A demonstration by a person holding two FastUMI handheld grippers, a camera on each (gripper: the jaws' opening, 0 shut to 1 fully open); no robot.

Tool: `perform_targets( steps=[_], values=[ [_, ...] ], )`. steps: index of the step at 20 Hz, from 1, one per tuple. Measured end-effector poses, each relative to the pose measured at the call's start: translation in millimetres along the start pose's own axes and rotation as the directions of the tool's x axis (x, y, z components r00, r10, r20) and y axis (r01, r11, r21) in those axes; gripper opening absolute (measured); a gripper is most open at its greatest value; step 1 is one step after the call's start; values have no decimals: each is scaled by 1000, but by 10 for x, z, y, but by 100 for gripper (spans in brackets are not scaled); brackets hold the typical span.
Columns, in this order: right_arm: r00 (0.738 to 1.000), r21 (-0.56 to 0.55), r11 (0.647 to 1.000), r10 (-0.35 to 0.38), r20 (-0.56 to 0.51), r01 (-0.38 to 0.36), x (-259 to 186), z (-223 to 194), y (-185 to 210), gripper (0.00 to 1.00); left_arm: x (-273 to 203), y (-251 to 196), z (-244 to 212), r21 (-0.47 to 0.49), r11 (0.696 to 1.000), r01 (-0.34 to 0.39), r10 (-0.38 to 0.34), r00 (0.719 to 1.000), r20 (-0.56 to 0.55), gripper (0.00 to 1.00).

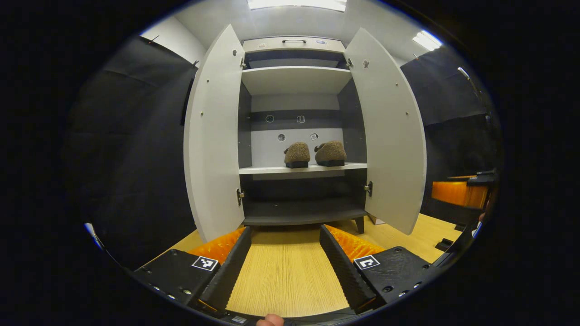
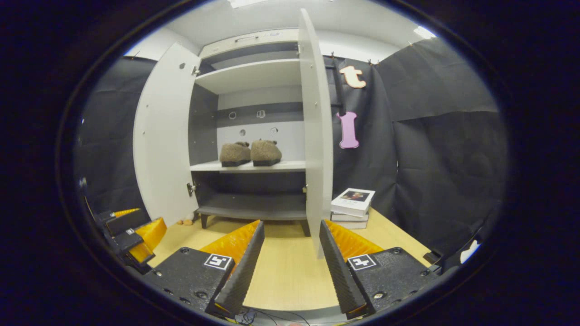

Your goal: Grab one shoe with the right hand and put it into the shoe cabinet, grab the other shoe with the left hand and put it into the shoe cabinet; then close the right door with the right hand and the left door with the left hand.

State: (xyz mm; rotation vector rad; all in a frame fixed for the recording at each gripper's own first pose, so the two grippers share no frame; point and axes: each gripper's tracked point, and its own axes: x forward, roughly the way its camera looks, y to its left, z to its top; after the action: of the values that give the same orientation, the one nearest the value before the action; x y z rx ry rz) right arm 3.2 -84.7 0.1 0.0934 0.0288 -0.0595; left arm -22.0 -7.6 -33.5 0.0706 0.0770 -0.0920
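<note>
Middle shelf [image 1: 272, 169] of shoe cabinet [image 1: 294, 45] carried two shoes [image 1: 297, 155] side by side; stacked books [image 2: 352, 207] lay on wooden floor [image 1: 285, 276].

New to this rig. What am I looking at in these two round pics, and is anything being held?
No robot arm here: a person holds handheld tongs in each hand, and a fisheye camera rides on each, looking along its two fingers.

The left gripper view faces the shoe cabinet head-on; the left tongs are open and hold nothing. The right gripper view looks from further right, almost edge-on to the right door; the right tongs are also open and hold nothing.

Both shoes already sit side by side on the middle shelf. The left door and right door stand open, so closing them remains. Books are stacked on the wooden floor beside the cabinet.
</note>
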Motion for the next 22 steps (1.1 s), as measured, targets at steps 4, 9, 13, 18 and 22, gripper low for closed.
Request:
perform_targets(
  steps=[4,9,13,18,22],
  values=[
    [992,0,996,-83,92,84,-12,778,-557,85,30,-24,21,-11,1000,2,-2,1000,6,93],
    [969,19,988,-153,192,152,130,1624,-1145,86,31,-55,22,-13,1000,6,-6,1000,6,93],
    [969,35,987,-161,189,157,426,1971,-1405,89,32,-15,12,-13,1000,-12,12,1000,3,93],
    [972,23,990,-137,193,136,863,2323,-1480,92,22,14,7,-8,1000,-29,29,1000,-4,93],
    [975,-24,992,-119,185,126,1142,2451,-1447,94,50,-24,5,0,1000,-22,22,1000,-9,93]
  ],
)
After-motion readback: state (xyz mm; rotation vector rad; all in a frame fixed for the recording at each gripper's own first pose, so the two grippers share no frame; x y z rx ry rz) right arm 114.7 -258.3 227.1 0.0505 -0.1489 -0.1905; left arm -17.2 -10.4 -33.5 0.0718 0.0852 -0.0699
